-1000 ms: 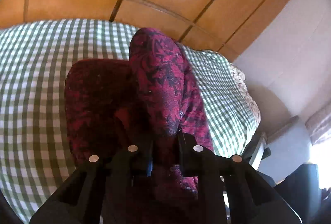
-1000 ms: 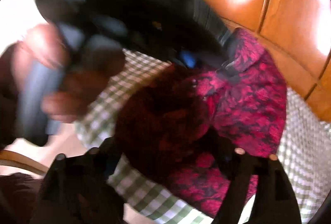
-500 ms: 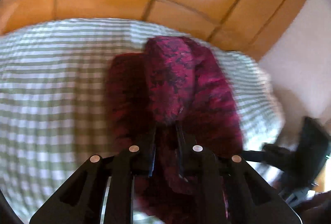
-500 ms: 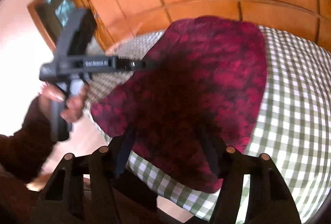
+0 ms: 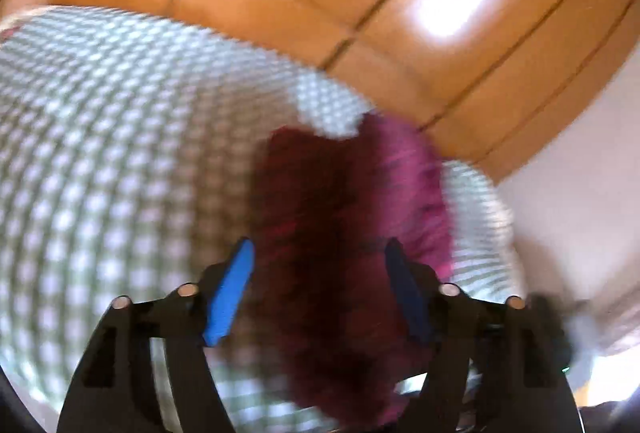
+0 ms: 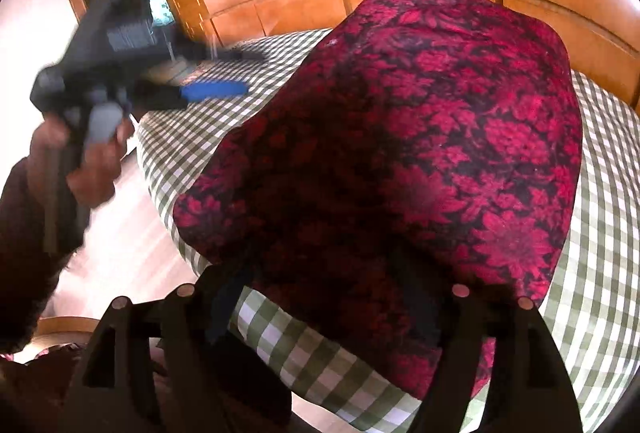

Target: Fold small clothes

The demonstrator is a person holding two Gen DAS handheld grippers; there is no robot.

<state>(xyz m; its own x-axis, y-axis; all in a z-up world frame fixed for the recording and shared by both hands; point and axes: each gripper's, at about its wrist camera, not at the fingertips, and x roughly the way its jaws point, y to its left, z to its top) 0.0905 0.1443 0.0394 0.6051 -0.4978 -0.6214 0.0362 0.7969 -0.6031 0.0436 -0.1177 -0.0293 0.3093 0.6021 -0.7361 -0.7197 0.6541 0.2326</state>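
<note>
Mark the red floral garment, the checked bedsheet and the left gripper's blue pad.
red floral garment (image 6: 460,137), right wrist view, patterned upper surface.
checked bedsheet (image 6: 600,233), right wrist view, bare part.
left gripper's blue pad (image 5: 230,293), left wrist view, mid-face.

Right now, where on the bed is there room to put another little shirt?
Bare checked bedsheet lies right of the red floral garment, and more between it and the wooden headboard. The near bed edge is crowded: the garment overhangs it.

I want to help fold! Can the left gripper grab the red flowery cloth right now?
Probably yes. The left gripper has its jaws wide apart, and the red flowery cloth lies between them on the checked bedsheet, nothing blocking.
</note>
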